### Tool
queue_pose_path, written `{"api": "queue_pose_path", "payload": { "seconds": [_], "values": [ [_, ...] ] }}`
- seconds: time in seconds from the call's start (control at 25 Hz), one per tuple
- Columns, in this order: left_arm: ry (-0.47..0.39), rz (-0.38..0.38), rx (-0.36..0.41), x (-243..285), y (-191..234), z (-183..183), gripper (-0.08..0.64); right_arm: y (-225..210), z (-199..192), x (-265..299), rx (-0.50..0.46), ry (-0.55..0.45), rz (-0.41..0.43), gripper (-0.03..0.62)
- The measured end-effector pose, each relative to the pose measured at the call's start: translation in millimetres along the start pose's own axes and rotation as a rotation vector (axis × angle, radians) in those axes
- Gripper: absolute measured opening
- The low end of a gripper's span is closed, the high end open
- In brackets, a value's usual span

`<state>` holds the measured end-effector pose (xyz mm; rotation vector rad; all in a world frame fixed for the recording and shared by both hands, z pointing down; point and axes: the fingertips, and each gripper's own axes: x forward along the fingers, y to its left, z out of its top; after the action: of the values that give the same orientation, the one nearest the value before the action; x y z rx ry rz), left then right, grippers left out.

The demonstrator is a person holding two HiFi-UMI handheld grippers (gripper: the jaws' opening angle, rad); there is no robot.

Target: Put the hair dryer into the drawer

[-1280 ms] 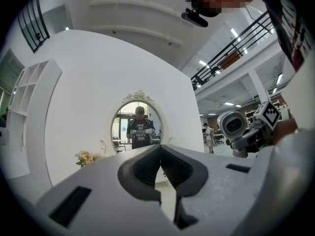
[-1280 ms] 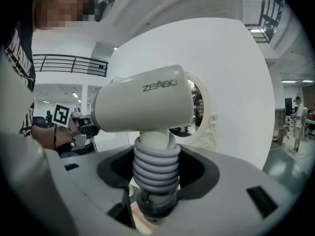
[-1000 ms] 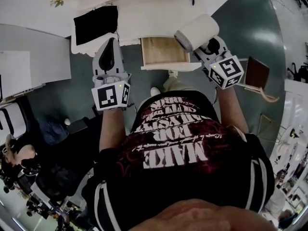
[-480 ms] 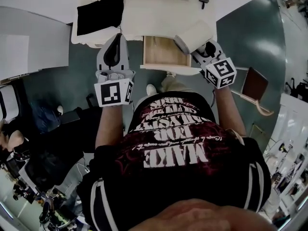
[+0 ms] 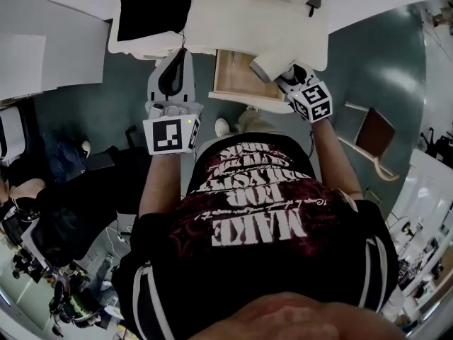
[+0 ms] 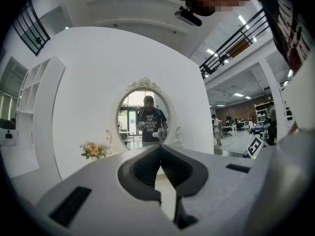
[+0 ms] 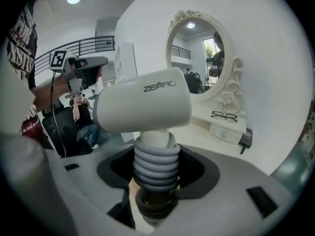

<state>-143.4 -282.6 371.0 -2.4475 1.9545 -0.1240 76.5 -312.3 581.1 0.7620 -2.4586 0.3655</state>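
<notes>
The white plastic hair dryer [image 7: 142, 106], its barrel printed ZEARO and its handle wound with coils of grey cord [image 7: 156, 165], stands upright between the 2 jaws of the right gripper [image 7: 155, 183]. The jaws stand wide and press on the cord-wrapped handle from either side, with the barrel lying crosswise above them. In the head view the hair dryer [image 5: 271, 64] sits over the right far corner of the open, light wooden drawer [image 5: 235, 78], right at the near edge of the white dressing table [image 5: 233, 21]; whether it touches the drawer cannot be told. The right gripper [image 5: 289, 78] slants downward toward that corner. To the left of the drawer the left gripper [image 5: 178, 57] points level at the table's edge, its 2 jaws pressed together at the tips with nothing between them [image 6: 160, 151]. On the table's left part lies a black rectangular pad [image 5: 153, 13]. Farther back stand an oval ornate white mirror [image 7: 196, 58], a pair of dark-rimmed glasses [image 7: 224, 115] and a small bunch of flowers [image 6: 93, 150].
</notes>
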Motion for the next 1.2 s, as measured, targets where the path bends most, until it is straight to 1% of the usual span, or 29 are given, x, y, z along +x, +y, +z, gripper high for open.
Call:
{"api": "queue_pose_path", "payload": {
  "seconds": [0.16,0.28,0.44,0.56,0.72,0.92,1.2],
  "values": [
    [0.008,0.03,-0.009,-2,6,-4,0.003,-4,-28,23,0.002,0.067,0.022,0.238],
    [0.018,0.026,-0.006,1,4,-6,0.002,-7,-42,35,-0.003,0.11,0.031,0.238],
    [0.035,0.03,-0.013,0,6,-12,0.002,-3,-58,54,-0.034,0.158,0.058,0.238],
    [0.05,0.017,-0.006,0,1,-17,0.003,-1,-73,67,-0.049,0.197,0.075,0.238],
    [0.066,0.013,-0.006,-2,-4,-21,0.002,7,-90,82,-0.067,0.231,0.124,0.238],
    [0.077,0.026,0.003,-5,0,-23,0.002,14,-105,99,-0.115,0.289,0.161,0.239],
    [0.093,0.047,-0.009,-11,5,-27,0.003,27,-139,121,-0.156,0.374,0.227,0.239]
  ]
}}
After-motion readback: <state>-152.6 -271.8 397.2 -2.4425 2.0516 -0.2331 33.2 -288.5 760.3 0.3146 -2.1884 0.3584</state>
